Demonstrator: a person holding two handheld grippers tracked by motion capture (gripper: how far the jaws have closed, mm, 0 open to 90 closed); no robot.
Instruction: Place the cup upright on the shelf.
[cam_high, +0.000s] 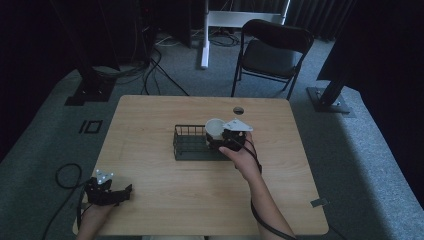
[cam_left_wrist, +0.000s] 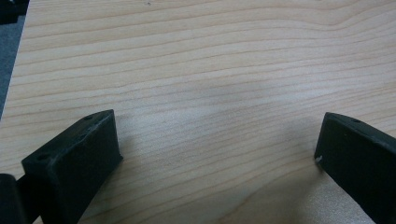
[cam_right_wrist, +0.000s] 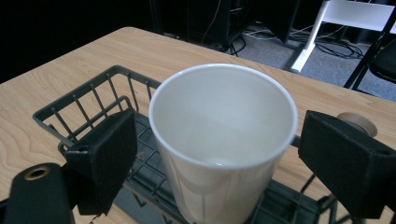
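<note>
Table (cam_high: 165, 200): pale wooden top is sitting in a dim room, with grey carpet around it and a round cable hole (cam_high: 238, 110) near its far edge.
Chair (cam_high: 272, 52): black folding chair is standing on the carpet beyond the table's far side.
Basket (cam_high: 190, 145): dark green wire basket is resting near the table's middle.
Right gripper (cam_high: 217, 136): a hand is holding it at the basket's right end, and its black fingers (cam_right_wrist: 105, 158) are standing apart, one on each side of a cup; whether they are touching the cup cannot be told.
Cup (cam_right_wrist: 224, 140): white paper cup is standing upright and looking empty, over the basket's right end, between the right gripper's fingers.
Left gripper (cam_high: 125, 192): a hand is holding it at the table's near left corner, well apart from the basket, and its fingers (cam_left_wrist: 74, 158) are spread wide over bare wood with nothing between them.
</note>
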